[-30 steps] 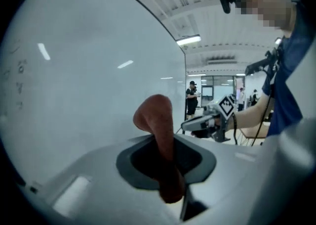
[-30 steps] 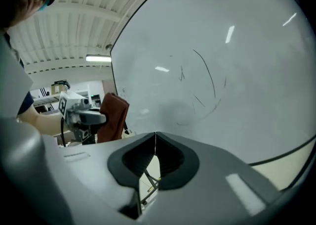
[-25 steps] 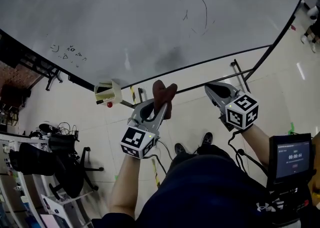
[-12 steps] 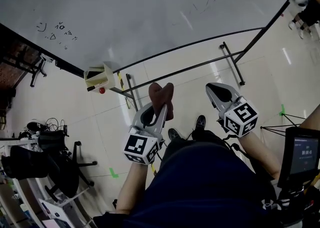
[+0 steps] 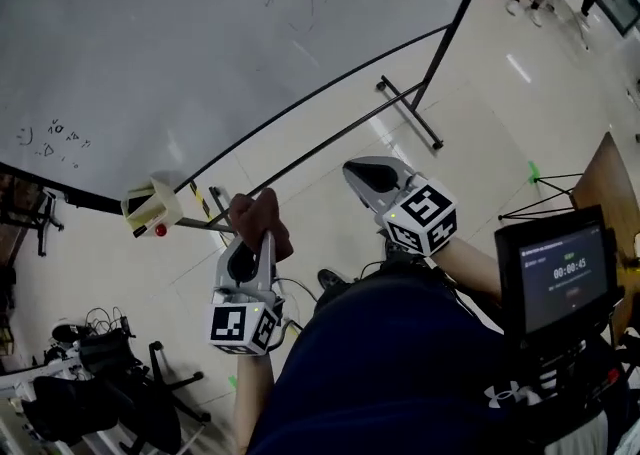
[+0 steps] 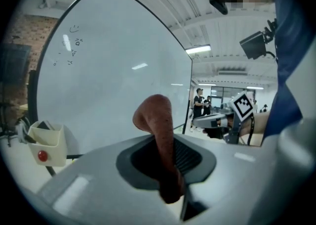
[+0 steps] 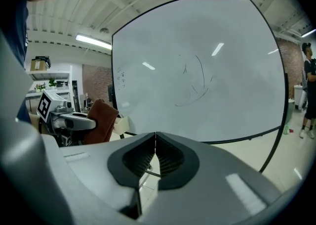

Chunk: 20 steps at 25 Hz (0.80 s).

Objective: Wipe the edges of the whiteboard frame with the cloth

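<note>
Your left hand-held gripper (image 5: pixel 254 239) is clamped on the cloth (image 5: pixel 259 217), lower left of centre and short of the frame (image 6: pixel 191 95) — soft, light and floppy, so pinch its bunched middle — while the right hand-held gripper (image 5: pixel 364 174) is closed, empty.

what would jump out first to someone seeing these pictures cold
The big whiteboard fills the upper left of the head view. Below it, the left tool is shut on a brown cloth that sticks up from its jaws. The right tool beside it is shut and holds nothing.
</note>
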Motion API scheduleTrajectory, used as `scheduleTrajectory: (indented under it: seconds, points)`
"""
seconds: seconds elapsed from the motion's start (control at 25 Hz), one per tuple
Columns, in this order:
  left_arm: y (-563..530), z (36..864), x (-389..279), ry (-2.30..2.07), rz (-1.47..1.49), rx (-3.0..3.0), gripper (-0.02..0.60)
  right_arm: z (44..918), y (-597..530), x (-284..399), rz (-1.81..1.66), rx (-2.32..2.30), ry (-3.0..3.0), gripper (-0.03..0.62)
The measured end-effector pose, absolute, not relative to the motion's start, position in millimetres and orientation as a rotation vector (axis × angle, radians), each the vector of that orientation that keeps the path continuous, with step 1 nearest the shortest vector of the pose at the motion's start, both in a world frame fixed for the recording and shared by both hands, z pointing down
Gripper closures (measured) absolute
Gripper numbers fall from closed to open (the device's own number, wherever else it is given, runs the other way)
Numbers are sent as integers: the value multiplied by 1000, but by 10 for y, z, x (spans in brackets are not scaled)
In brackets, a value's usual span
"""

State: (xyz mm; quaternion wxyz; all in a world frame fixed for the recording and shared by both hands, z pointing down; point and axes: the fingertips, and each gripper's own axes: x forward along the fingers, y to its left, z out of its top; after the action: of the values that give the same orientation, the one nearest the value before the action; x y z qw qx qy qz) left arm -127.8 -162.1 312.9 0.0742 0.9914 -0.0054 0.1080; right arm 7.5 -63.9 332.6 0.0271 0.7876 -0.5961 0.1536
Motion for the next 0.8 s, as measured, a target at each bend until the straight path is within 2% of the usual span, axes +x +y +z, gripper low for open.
scheduleTrajectory:
  seconds: [0.16,0.56,0.8]
  points:
    - [-1563,3014,-1183,-120,348,2997,512,3244,-719,199,430,2392,-1922,583]
    - [-966,2985,-683,-54,403,3126,512,3219,-441,534,387,2349,-1962,583]
    - [-1039,3053,-600,-36,409,3114,512,3243,-510,589,373,2330,-1944,583]
